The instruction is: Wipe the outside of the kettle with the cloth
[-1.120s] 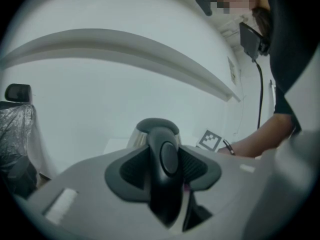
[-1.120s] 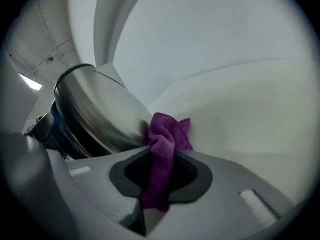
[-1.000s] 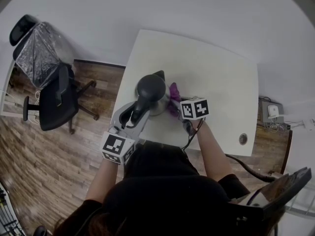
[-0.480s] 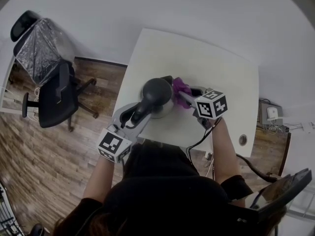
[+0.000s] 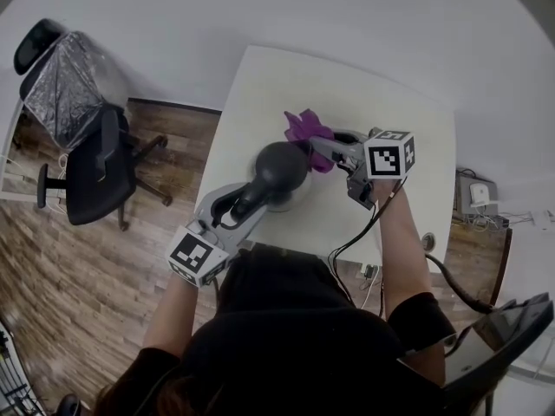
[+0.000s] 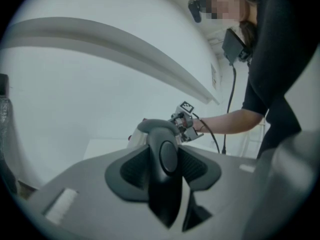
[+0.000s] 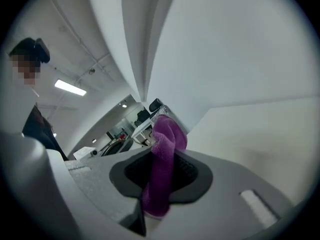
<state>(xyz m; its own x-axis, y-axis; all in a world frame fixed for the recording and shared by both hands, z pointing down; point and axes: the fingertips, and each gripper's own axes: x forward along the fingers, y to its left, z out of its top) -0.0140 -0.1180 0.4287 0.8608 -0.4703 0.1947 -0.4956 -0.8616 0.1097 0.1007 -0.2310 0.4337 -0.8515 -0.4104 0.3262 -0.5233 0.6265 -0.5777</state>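
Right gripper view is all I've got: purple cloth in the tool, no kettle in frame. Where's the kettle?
Observer: The head view shows the kettle just left of the right tool, at the near side of the white table.
Operator: Anything holding it?
Observer: Yes. The left tool is clamped on its black handle, which is plain in the left gripper view.
Operator: Is the cloth on the kettle?
Observer: In the head view the cloth sits by the far-right edge of the lid. I can't tell whether it touches.
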